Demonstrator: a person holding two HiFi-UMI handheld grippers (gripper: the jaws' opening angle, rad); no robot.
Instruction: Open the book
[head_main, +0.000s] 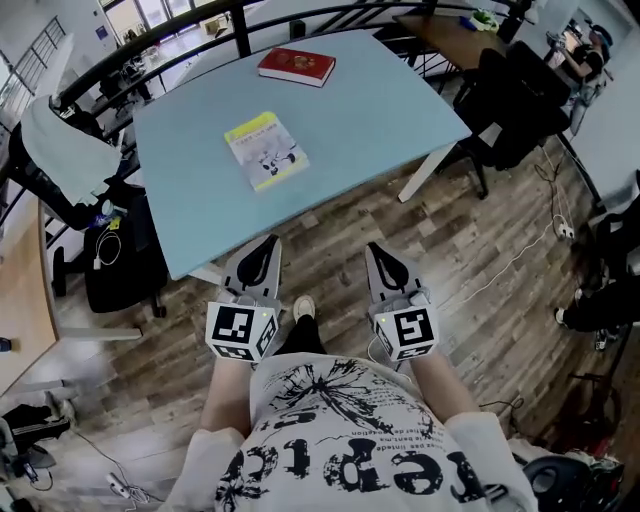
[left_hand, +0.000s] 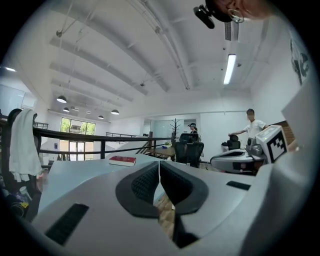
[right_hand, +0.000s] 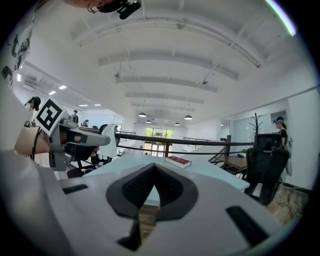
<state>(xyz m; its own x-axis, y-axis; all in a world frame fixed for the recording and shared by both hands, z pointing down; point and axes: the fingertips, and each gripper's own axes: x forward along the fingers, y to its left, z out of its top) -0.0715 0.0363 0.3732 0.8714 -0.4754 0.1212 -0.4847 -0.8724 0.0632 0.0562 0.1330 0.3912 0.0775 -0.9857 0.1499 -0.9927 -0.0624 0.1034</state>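
Note:
A closed book with a yellow and white cover (head_main: 265, 150) lies flat near the middle of the light blue table (head_main: 380, 110). A closed red book (head_main: 296, 66) lies at the table's far edge and shows in both gripper views (left_hand: 122, 160) (right_hand: 178, 161). My left gripper (head_main: 268, 243) (left_hand: 159, 164) and right gripper (head_main: 380, 250) (right_hand: 153, 166) are side by side over the wooden floor, short of the table's near edge. Both point towards the table, shut and with nothing in them.
A black railing (head_main: 180, 30) runs behind the table. Black office chairs (head_main: 510, 100) stand at the right. A chair draped with white cloth (head_main: 60, 140) and a wooden desk (head_main: 20, 300) stand at the left. A person (left_hand: 252, 127) stands far off.

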